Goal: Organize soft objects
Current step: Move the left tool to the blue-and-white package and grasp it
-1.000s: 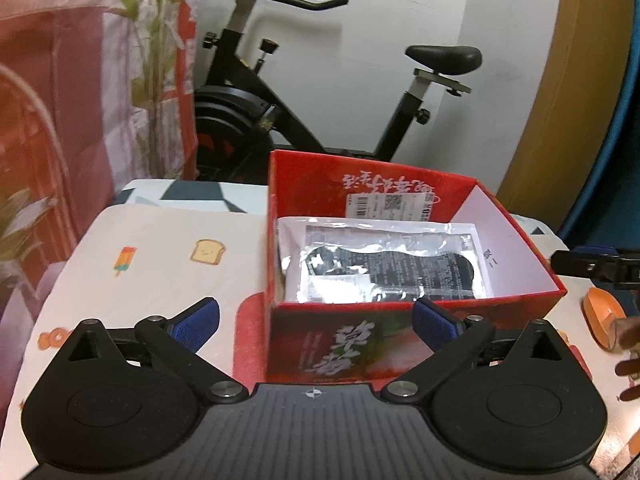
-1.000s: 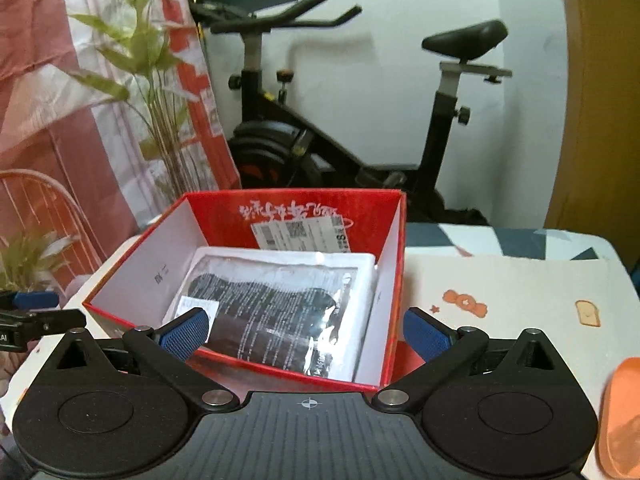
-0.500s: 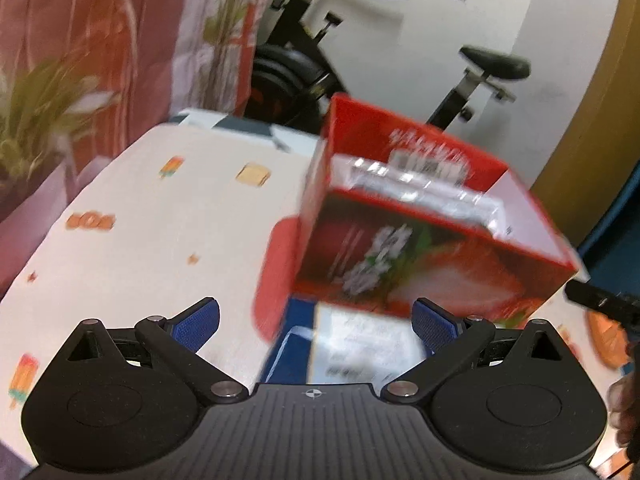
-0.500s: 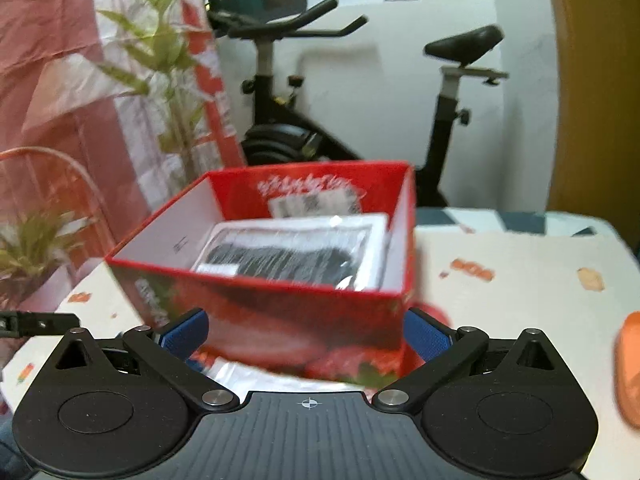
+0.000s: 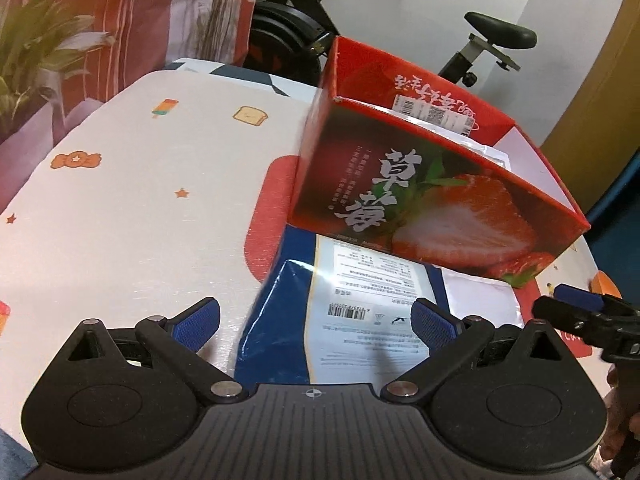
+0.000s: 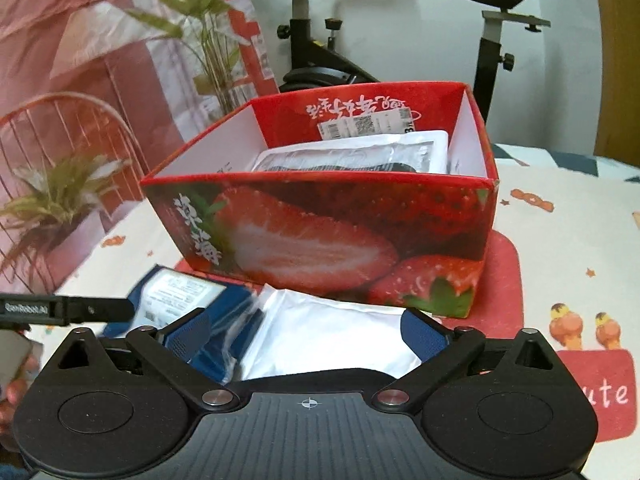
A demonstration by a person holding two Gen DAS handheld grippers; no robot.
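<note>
On the worktop [image 5: 132,184], covered with a cream cloth printed with small toast, sweet and star motifs and red patches, stands a red cardboard box with a strawberry picture [image 5: 420,208], open at the top. Inside it lies a clear plastic packet with dark contents [image 6: 360,156], resting toward the far wall beneath a barcode label. At 6 o'clock from the box, just in front of its near wall, lie a blue plastic-wrapped packet with a white printed label [image 5: 344,320] and, touching it at 3 o'clock, a white soft pouch [image 6: 332,336]. The left tongs [image 5: 316,318] are spread wide over the blue packet, gripping nothing. The right tongs [image 6: 308,330] are likewise wide apart above the white pouch, empty. Beyond the worktop at 12 o'clock stands a black exercise bike [image 6: 320,68] against a white wall, with green plants [image 6: 200,28] and a red and white patterned curtain [image 6: 80,52] at 10 o'clock.
</note>
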